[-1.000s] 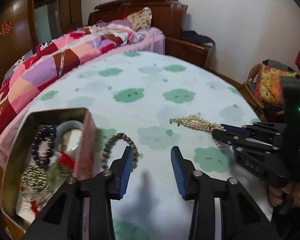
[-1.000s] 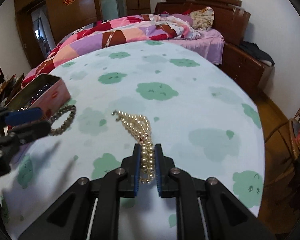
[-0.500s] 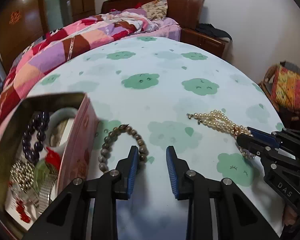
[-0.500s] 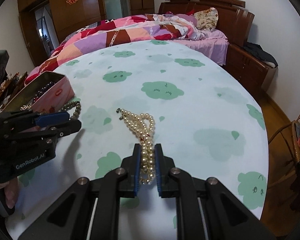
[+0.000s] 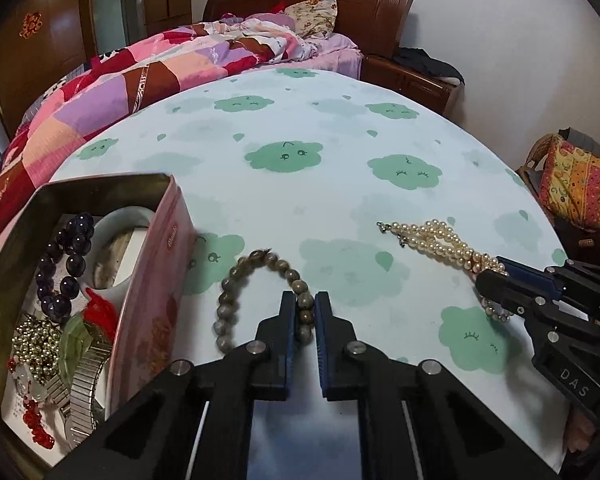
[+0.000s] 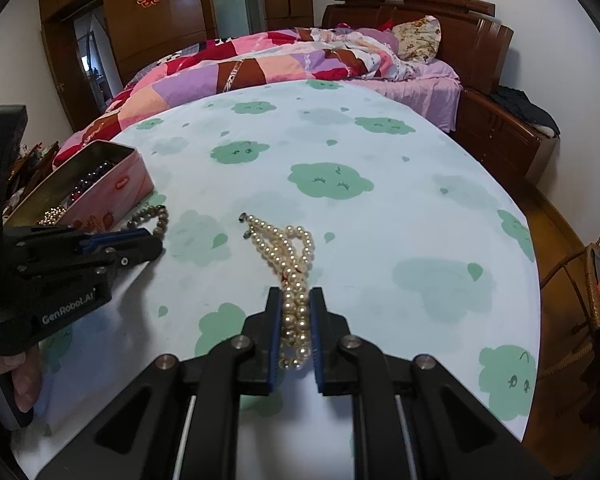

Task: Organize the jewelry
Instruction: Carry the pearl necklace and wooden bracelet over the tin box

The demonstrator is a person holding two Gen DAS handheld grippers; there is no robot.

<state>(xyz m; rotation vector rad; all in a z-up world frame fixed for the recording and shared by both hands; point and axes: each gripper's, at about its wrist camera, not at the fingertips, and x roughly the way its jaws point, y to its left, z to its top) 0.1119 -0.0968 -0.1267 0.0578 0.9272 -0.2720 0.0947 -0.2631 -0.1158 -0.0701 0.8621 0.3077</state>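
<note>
Closing left gripper [image 5: 301,316] on grey bead bracelet [image 5: 236,280], just right of the tin [image 5: 156,264]; right gripper [image 6: 294,332] clamps pearl necklace [image 6: 288,252], farther off

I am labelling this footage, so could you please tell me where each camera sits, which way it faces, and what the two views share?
Left wrist: sits on the left gripper, looking down along its closing jaws at the grey bead bracelet between them; the open tin lies at left, the right gripper enters from the right.
Right wrist: sits on the right gripper, facing the bed; its jaws clamp the pearl necklace; the left gripper and some fingers show at left.
Shared: tablecloth, tin, both jewelry pieces, bed.
</note>
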